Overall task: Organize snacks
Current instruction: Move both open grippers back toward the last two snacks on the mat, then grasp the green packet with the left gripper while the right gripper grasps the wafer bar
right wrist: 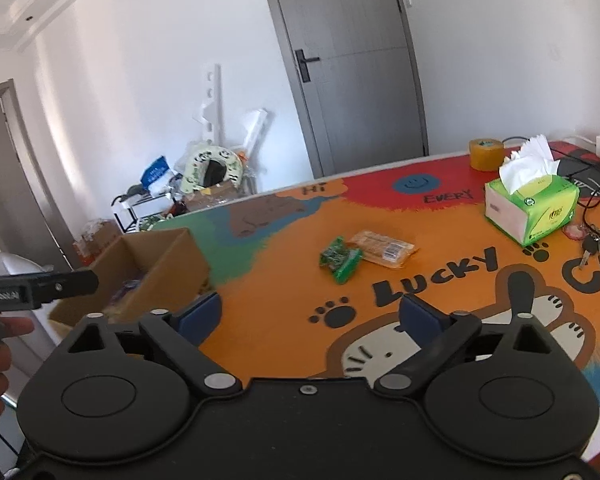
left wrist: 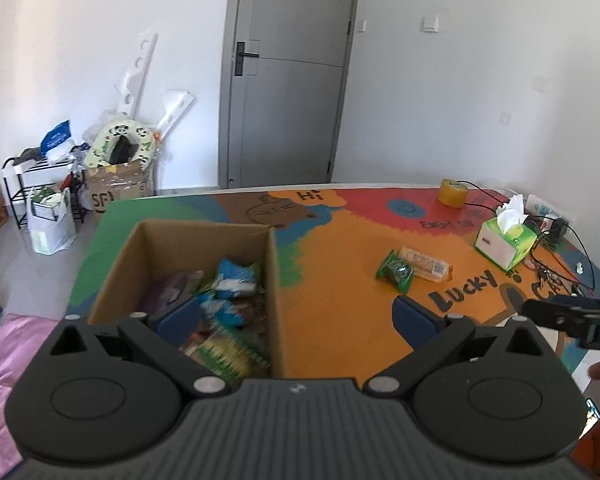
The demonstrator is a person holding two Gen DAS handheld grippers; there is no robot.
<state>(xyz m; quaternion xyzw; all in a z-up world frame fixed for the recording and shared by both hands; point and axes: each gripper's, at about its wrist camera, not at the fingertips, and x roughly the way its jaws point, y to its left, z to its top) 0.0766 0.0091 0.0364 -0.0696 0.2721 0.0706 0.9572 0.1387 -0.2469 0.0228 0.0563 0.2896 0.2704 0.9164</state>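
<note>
An open cardboard box (left wrist: 274, 276) stands on the colourful mat at the table's left end and holds several snack packets (left wrist: 232, 284). It also shows in the right wrist view (right wrist: 168, 272). A green snack packet (left wrist: 395, 271) (right wrist: 340, 259) and a clear orange-toned packet (left wrist: 426, 263) (right wrist: 384, 249) lie together on the orange part of the mat. My left gripper (left wrist: 298, 316) is open and empty above the box's right wall. My right gripper (right wrist: 310, 314) is open and empty, near and above the mat, short of the two packets.
A green tissue box (right wrist: 534, 210), a yellow tape roll (right wrist: 486, 154), keys (right wrist: 596, 246) and cables lie at the table's right side. The table's far edge faces a grey door (left wrist: 292, 80). A shoe rack and clutter (left wrist: 80, 176) stand on the floor at left.
</note>
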